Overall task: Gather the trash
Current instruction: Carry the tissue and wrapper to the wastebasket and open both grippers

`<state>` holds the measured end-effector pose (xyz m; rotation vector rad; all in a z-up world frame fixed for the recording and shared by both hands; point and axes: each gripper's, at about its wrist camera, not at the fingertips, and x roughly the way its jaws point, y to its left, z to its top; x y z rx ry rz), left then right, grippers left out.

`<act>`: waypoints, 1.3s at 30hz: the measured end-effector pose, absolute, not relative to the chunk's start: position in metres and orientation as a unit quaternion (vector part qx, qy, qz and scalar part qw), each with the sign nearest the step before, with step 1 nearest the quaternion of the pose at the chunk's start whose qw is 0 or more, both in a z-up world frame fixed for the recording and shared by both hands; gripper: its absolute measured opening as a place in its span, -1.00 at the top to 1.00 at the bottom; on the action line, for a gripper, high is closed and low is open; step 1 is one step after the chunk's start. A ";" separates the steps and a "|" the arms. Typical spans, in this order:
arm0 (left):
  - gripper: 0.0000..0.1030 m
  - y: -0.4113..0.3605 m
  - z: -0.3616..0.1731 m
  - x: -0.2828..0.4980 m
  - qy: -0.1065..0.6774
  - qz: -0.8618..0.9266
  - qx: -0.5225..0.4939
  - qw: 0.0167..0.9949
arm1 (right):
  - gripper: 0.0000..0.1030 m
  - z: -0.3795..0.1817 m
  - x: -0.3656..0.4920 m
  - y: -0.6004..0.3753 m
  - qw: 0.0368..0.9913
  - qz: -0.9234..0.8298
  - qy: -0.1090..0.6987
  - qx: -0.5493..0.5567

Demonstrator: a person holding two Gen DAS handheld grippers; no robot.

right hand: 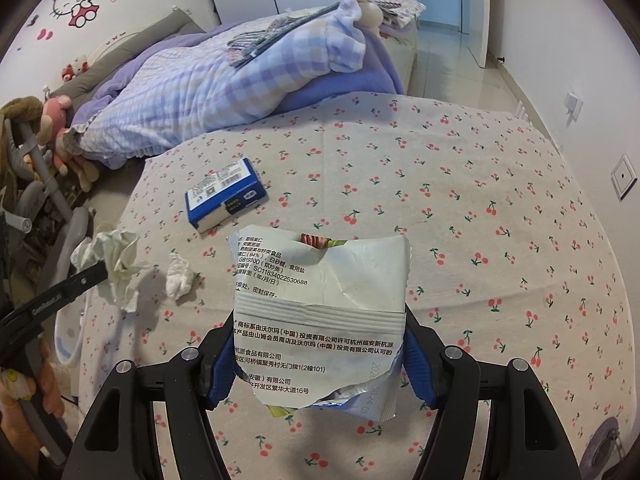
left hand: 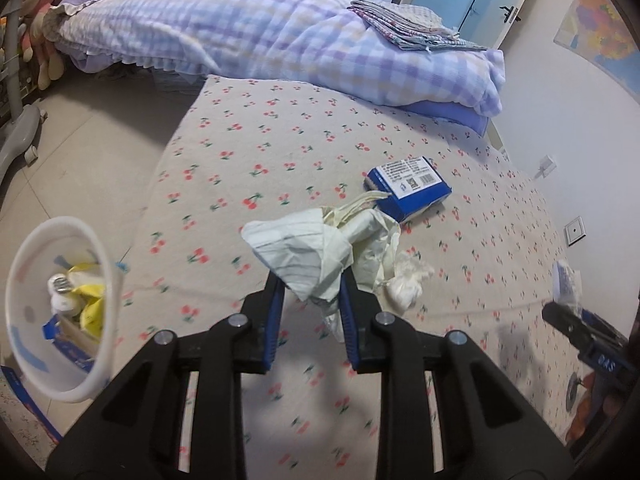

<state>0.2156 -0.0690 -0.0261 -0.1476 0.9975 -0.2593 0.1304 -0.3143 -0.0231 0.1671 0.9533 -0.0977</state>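
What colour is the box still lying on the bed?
Blue with a white label panel, the box shows best in the right wrist view.

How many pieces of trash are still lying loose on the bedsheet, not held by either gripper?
2: a blue box near the middle of the sheet, and a white tissue wad beside the left gripper. More may be hidden behind the held wrappers.

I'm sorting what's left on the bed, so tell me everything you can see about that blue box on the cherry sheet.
The blue box is a small flat rectangular carton, apparently cardboard, blue with a white label panel carrying print, a barcode and a QR code. It lies flat on the cherry-print sheet, label face up, one end white and seemingly open. Neither claw touches it. Near it lie the crumpled paper held by the left claw and a loose tissue wad.
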 end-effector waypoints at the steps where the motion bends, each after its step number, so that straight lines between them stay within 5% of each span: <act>1: 0.45 -0.065 -0.025 0.214 0.478 -0.123 -0.071 0.867 | -0.38 -0.022 0.130 -0.312 0.885 -0.045 0.457 0.079; 39: 0.43 0.136 -0.024 0.164 0.504 -0.002 -0.130 0.854 | -0.38 -0.044 0.156 -0.086 0.864 0.124 0.488 -0.003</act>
